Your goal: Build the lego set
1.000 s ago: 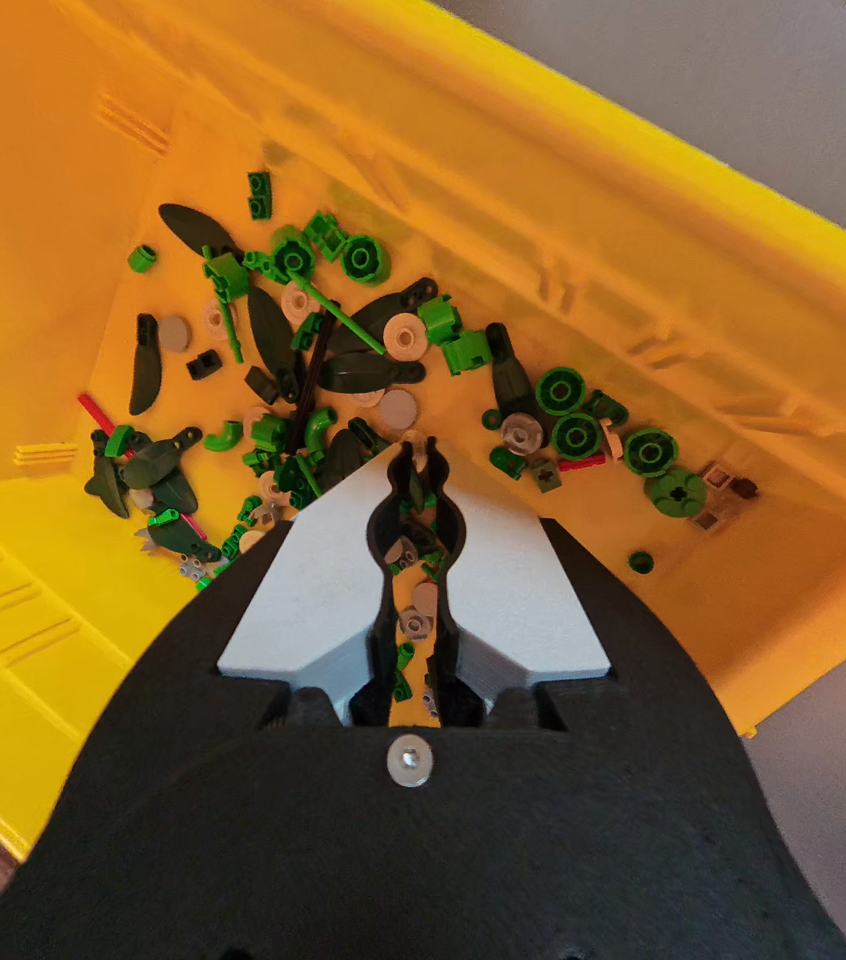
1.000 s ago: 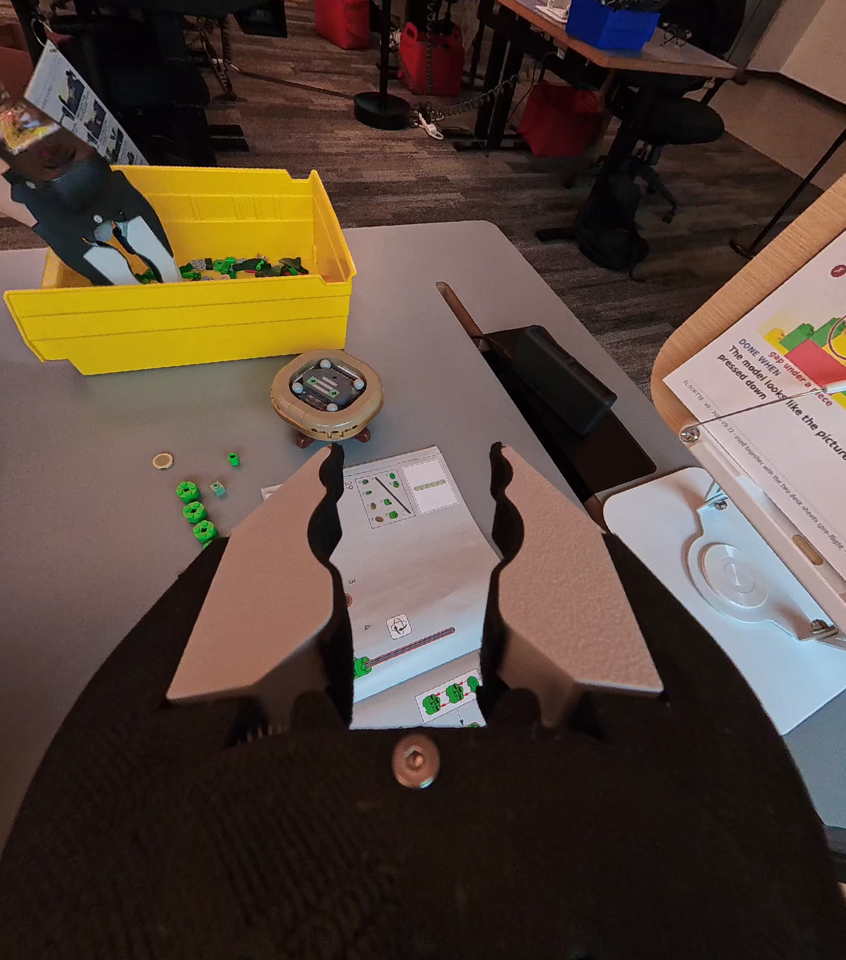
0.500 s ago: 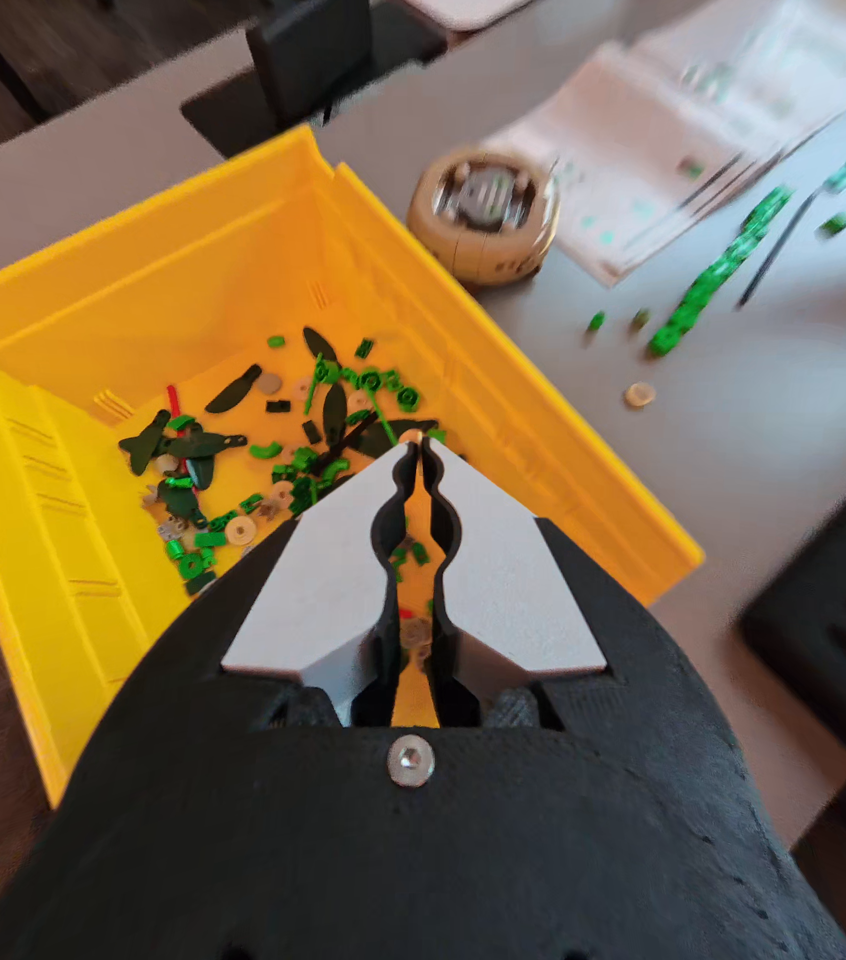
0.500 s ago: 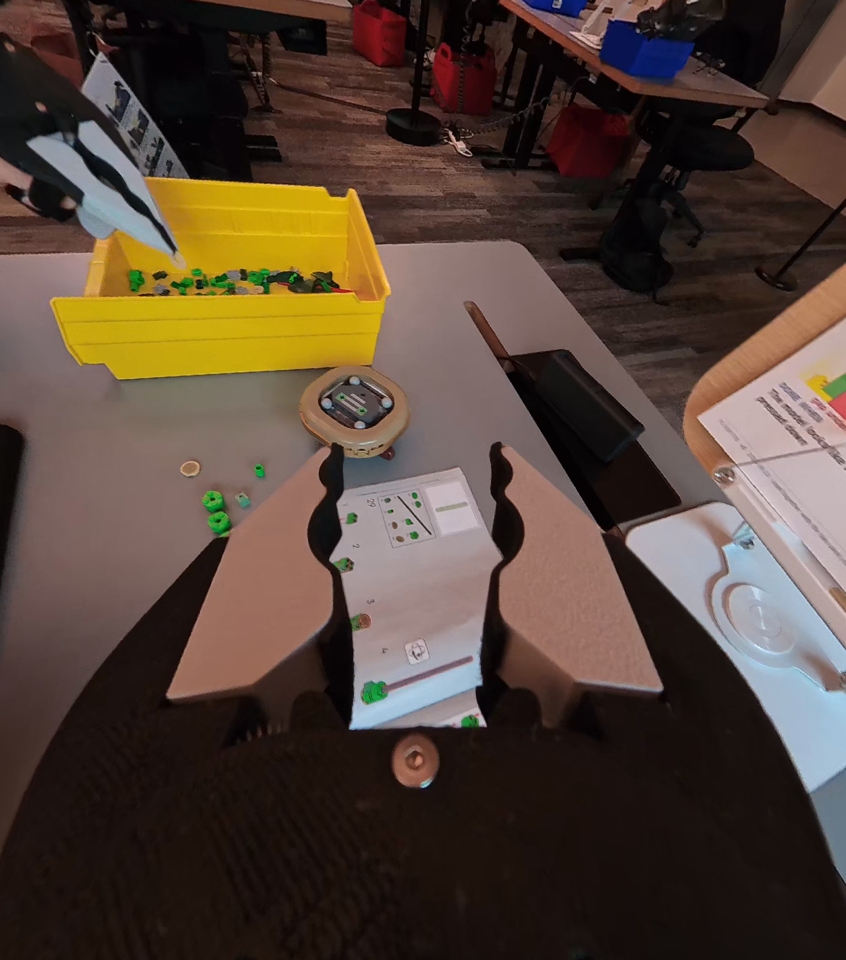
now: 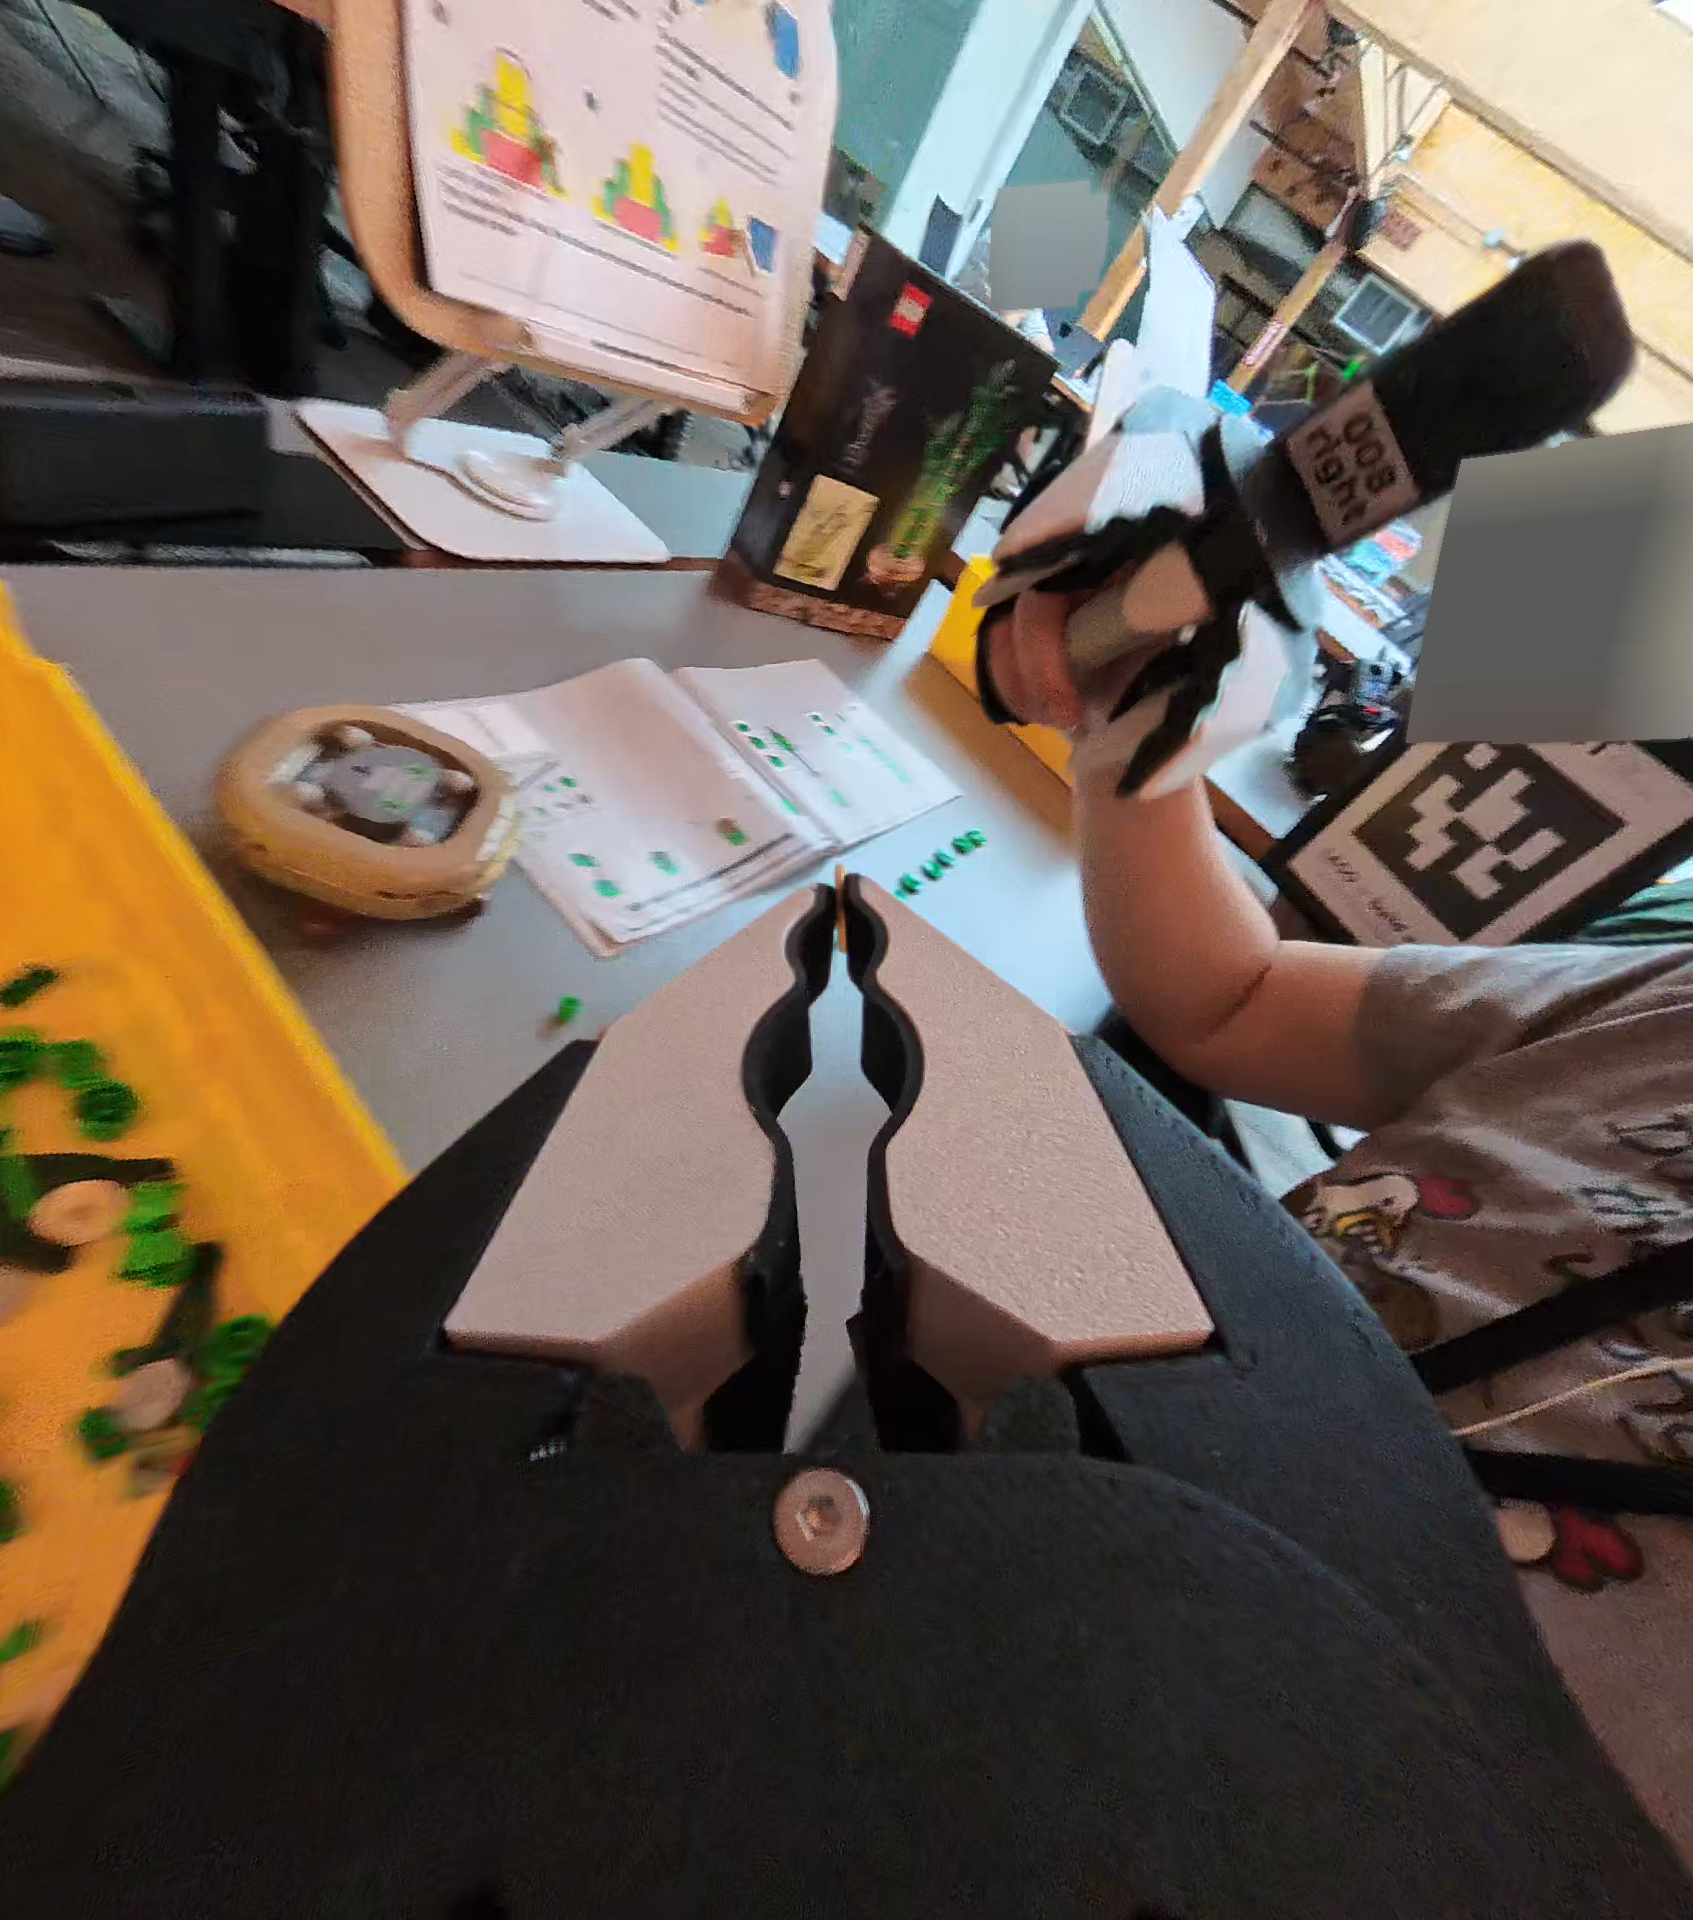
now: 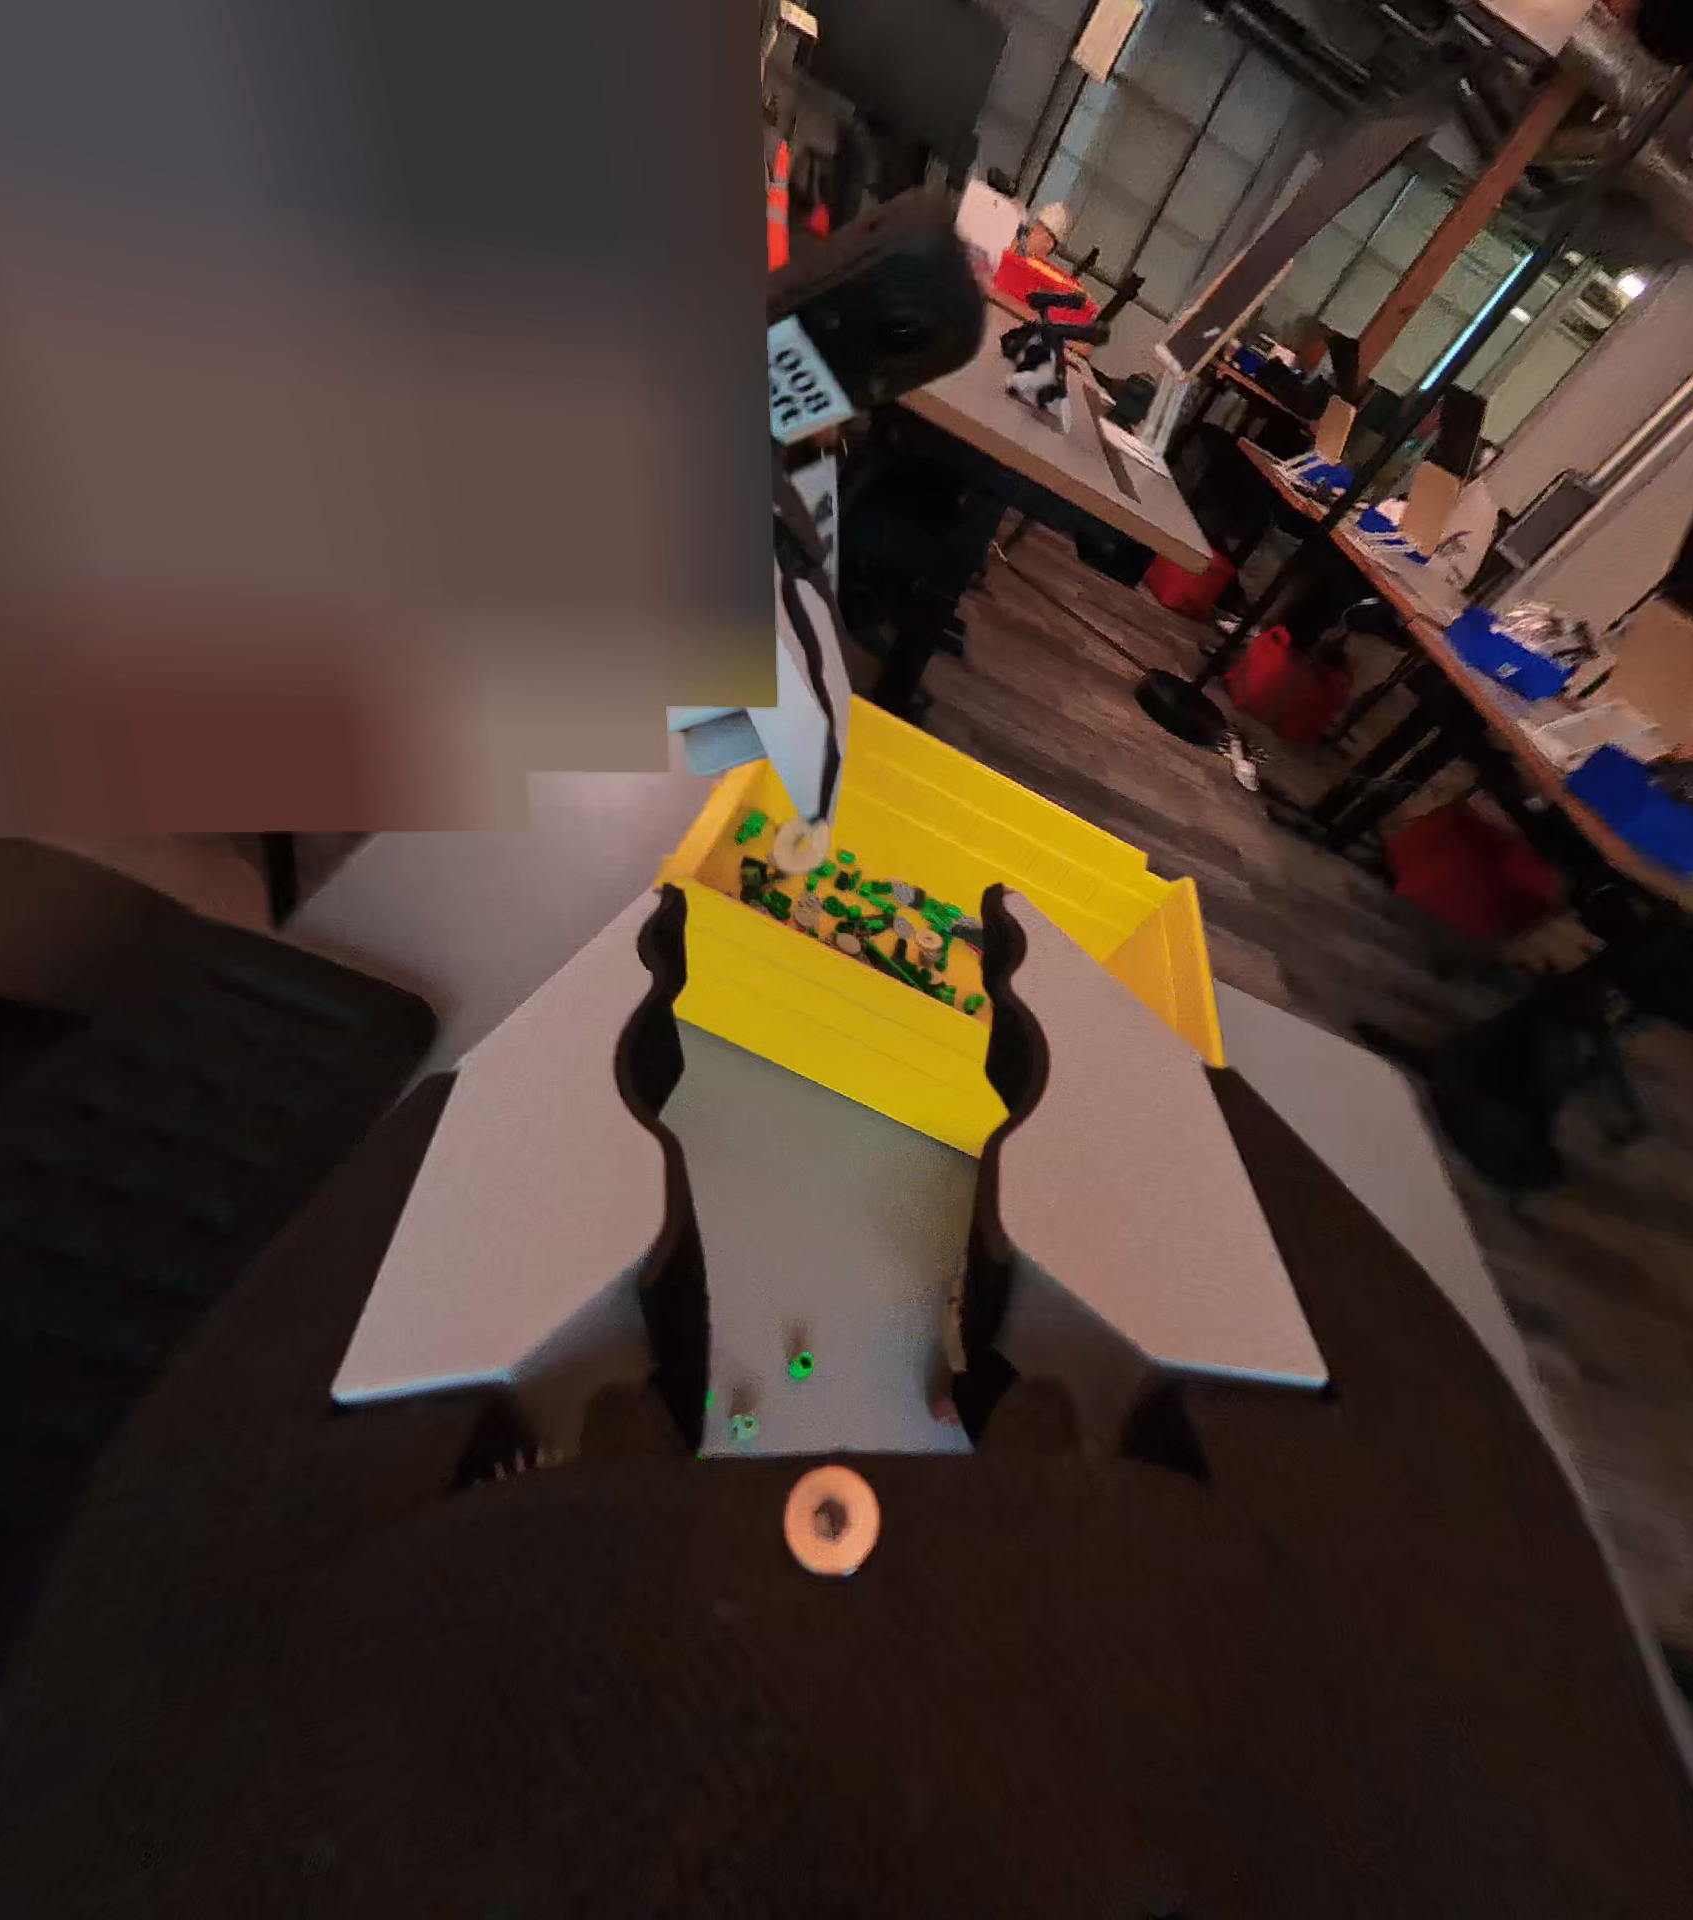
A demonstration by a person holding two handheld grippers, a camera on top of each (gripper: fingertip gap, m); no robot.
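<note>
Two grippers are ours here. Our left gripper [image 5: 840, 902] has its grey fingers pressed together on a small tan round lego plate [image 6: 801, 840], seen edge-on as a thin sliver at the tips in the left wrist view and as a flat disc in the right wrist view. We hold it raised above the yellow plastic bin [image 6: 821, 1023], which stands near the far edge of the grey table [image 5: 426, 644] and holds a scatter of green, dark green and tan loose lego pieces [image 6: 873, 914].

Our right gripper [image 6: 829, 914] has its fingers spread well apart with nothing between them; in the left wrist view it is lifted in the air above the table's right side, gripped by a bare hand [image 5: 1029, 665].

On the table just beside the bin sits the tan round lego pot base [image 5: 369, 810], and next to that lies the open white instruction booklet [image 5: 676, 790]. A short row of small green round lego pieces [image 5: 941, 862] lies just past the booklet's near edge, and a single green stud [image 5: 567, 1006] lies apart, nearer the bin. A dark lego box [image 5: 883, 457] stands at the table's far edge.
</note>
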